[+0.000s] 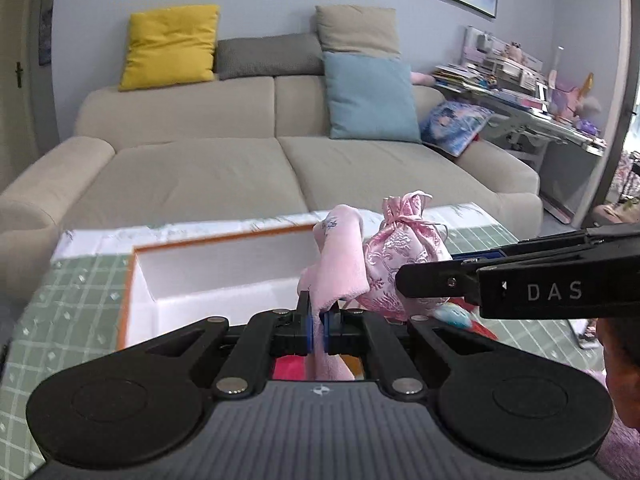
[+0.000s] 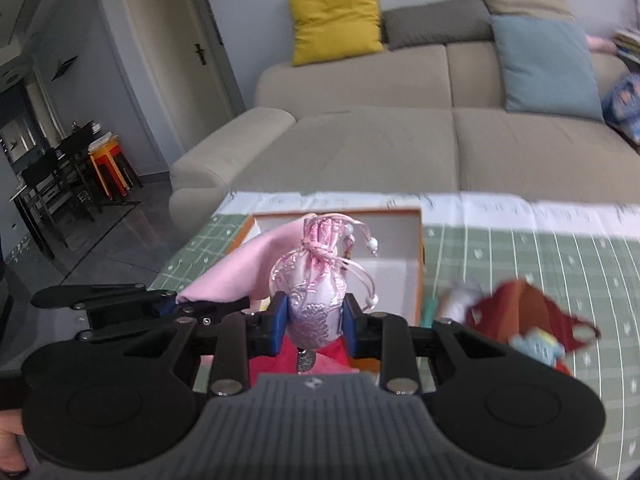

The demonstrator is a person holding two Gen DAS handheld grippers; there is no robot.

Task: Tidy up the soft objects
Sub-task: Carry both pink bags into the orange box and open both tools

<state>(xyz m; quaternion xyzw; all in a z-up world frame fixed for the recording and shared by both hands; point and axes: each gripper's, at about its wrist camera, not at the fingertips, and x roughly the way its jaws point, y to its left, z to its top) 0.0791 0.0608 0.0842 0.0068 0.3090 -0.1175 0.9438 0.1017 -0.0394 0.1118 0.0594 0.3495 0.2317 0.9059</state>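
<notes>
Above the white box [image 1: 224,268] on the green tabletop [image 2: 520,264], the left gripper [image 1: 319,330] has its jaws pinching a pink cloth [image 1: 340,256], and just right of it the right gripper [image 2: 314,326] clamps a pink brocade pouch [image 2: 316,292].

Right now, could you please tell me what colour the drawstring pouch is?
The drawstring pouch is pink satin with silvery brocade patterning, clearest in the right wrist view.

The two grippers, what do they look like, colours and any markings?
Both are black. The left gripper and the right gripper each have blue pads on the fingers, two round black discs, silver pivot bolts and a grey ribbed plate with a small white logo. White letters DAS mark the right gripper's side.
</notes>
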